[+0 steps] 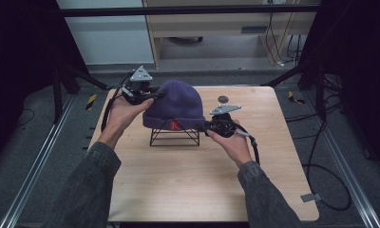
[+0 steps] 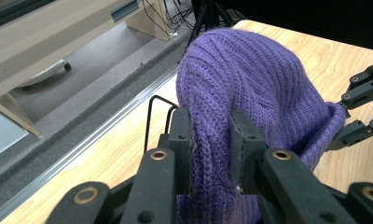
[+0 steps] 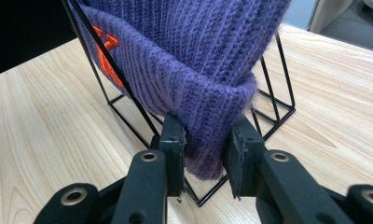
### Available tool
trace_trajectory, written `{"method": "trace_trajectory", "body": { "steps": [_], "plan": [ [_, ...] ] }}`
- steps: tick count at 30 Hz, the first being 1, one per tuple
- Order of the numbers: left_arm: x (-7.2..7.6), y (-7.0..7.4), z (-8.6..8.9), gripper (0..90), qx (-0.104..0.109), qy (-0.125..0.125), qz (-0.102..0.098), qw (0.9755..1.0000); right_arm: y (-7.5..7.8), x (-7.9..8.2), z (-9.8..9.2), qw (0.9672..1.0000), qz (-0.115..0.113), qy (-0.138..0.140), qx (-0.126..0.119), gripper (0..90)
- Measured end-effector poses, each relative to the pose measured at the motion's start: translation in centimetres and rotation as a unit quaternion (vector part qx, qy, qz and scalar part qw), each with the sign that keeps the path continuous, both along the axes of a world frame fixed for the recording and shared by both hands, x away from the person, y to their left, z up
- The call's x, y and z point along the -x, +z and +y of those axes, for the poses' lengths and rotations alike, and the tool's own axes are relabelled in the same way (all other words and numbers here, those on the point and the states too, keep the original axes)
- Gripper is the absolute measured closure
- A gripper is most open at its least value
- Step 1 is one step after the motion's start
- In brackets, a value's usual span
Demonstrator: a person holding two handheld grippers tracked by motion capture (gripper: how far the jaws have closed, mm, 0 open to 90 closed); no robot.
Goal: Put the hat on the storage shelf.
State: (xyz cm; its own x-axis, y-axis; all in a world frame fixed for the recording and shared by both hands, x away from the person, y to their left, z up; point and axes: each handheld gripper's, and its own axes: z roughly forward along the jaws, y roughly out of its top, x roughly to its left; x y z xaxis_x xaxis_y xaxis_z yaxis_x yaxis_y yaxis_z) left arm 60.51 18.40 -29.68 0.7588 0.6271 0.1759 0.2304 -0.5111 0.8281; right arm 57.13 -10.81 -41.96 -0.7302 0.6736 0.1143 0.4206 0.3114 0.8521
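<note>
A purple knit beanie (image 1: 175,104) with an orange letter (image 1: 175,125) on its cuff sits over a black wire stand (image 1: 175,137) on the wooden table (image 1: 188,180). My left gripper (image 1: 150,96) is shut on the beanie's left side; in the left gripper view its jaws pinch a fold of the beanie (image 2: 250,88). My right gripper (image 1: 208,126) is shut on the lower right cuff; in the right gripper view the folded cuff of the beanie (image 3: 194,60) sits squeezed between the jaws, with the wire stand (image 3: 273,79) behind it.
A small dark round disc (image 1: 222,99) lies on the table behind the beanie. Cables (image 1: 321,185) trail over the floor to the right. Metal rails (image 1: 33,171) run along both sides of the table, and a light cabinet (image 1: 216,23) stands at the back.
</note>
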Motion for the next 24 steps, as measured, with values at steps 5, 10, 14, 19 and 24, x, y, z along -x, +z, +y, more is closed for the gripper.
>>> {"method": "trace_trajectory", "body": {
  "steps": [5,10,14,19,24],
  "plan": [
    [0.1,-0.1,0.0,73.0,0.002,-0.001,0.0,1.0,-0.1,0.0,-0.1,1.0,0.001,-0.002,-0.003,70.9],
    [0.0,-0.5,0.1,72.6,0.013,-0.006,0.006,0.9999,-0.3,0.0,-0.1,1.0,0.002,-0.003,0.003,70.6],
    [-0.1,-1.3,0.4,71.9,0.013,-0.004,0.01,0.9999,-0.6,0.0,-0.1,0.9999,0.003,-0.007,0.007,70.3],
    [-0.1,-1.9,0.6,71.5,0.015,-0.004,0.016,0.9997,-1.2,0.0,-0.2,0.9999,0.01,-0.008,0.006,70.1],
    [0.1,-2.6,0.7,71.3,0.012,-0.006,0.018,0.9997,-1.7,0.0,-0.1,0.9997,0.012,-0.012,0.015,69.6]
  ]
}}
